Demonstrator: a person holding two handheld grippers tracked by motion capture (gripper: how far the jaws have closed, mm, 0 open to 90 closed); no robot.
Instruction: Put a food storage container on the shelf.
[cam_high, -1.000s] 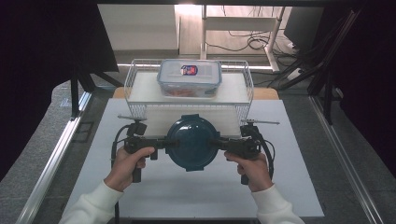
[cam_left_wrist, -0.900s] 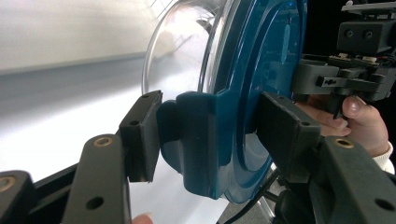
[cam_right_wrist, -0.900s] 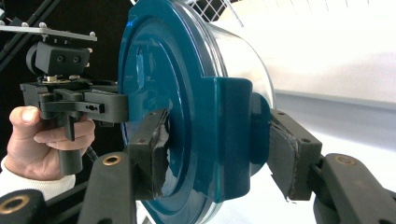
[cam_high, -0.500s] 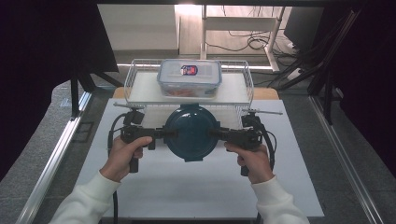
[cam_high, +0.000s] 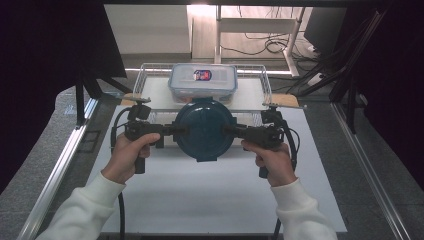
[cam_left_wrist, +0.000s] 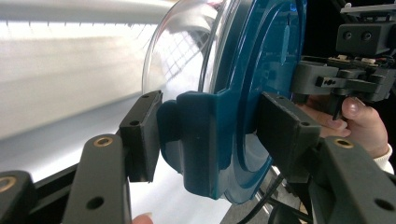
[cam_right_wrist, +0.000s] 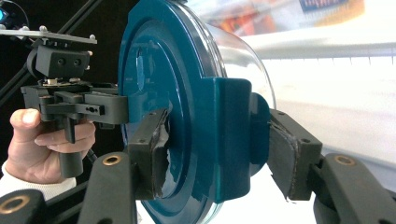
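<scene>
Two claws, left (cam_high: 181, 131) and right (cam_high: 228, 132), around one round container (cam_high: 204, 129).

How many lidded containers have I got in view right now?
2. The round blue-lidded container is clamped between the left gripper and right gripper above the table; the rectangular clear container sits in the wire basket behind. More may be hidden.

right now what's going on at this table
A person holds a round clear container with a dark teal clip lid between two handheld grippers. The left gripper clamps the latch on one side, the right gripper the latch on the opposite side. The container sits above the white table top, in front of a wire basket that holds a rectangular clear plastic box with a blue-grey lid.
</scene>
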